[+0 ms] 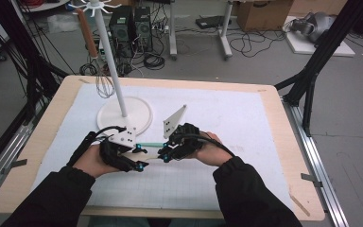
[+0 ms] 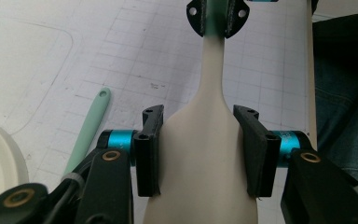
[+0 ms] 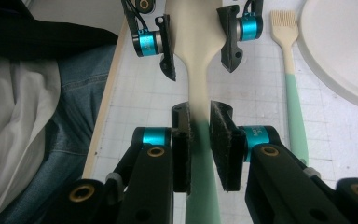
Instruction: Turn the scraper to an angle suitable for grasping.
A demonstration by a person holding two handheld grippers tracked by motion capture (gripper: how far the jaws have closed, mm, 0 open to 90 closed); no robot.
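Note:
A spatula (image 1: pixel 152 157) with a cream blade (image 2: pixel 200 154) and a mint-green handle (image 3: pixel 204 196) is held level between both grippers, just above the white gridded mat (image 1: pixel 227 123). My left gripper (image 1: pixel 139 161) (image 2: pixel 199 114) is shut on the wide blade, one jaw against each edge. Facing it, my right gripper (image 1: pixel 164 155) (image 3: pixel 200 112) is shut on the neck where cream turns to green. In the right gripper view the left gripper (image 3: pixel 199 60) shows beyond; the left gripper view has the right gripper (image 2: pixel 216 18) at the top.
A pastry brush (image 3: pixel 291 84) (image 2: pixel 88 135) with a mint handle lies flat on the mat, just beyond the spatula. A white stand's round base (image 1: pixel 125 116) sits behind the left gripper, and a whisk (image 1: pixel 105 85) hangs from its top. The table's near edge (image 3: pixel 103 116) lies close.

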